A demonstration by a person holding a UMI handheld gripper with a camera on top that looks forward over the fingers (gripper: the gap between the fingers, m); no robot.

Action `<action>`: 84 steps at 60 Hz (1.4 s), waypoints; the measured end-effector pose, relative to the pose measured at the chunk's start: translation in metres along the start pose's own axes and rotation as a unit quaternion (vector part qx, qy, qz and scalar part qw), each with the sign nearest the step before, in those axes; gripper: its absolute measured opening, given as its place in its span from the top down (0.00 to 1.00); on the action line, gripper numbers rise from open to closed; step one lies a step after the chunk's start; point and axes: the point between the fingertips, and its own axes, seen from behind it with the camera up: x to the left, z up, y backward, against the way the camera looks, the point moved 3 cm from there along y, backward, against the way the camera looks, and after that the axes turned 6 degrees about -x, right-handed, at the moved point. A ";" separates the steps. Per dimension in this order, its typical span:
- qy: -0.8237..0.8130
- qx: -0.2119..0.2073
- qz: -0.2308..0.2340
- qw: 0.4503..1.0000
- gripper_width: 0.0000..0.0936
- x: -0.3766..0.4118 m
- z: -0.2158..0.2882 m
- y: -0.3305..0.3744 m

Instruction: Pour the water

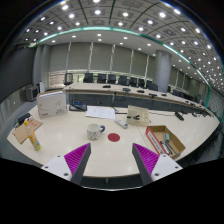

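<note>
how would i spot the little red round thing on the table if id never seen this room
Start at the large pale conference table and find the gripper, whose two open pink-padded fingers point across it. Just beyond and between them lies a small flat red disc. It sits right of a short white cup, and it is the only red, flat item there.

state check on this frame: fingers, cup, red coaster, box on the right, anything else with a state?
fingers: open, nothing between them
cup: upright on the table, beyond the fingers, not held; contents not visible
red coaster: flat on the table beside the cup, nothing on it
cardboard box: open, contents unclear
white box: upright at the far side
</note>
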 end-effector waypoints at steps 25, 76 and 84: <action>0.011 0.026 0.093 0.995 0.08 0.201 -0.049 0.004; 0.001 -0.062 0.096 0.993 0.44 0.502 -0.097 -0.172; 0.012 -0.075 0.111 0.991 0.53 0.506 -0.092 -0.173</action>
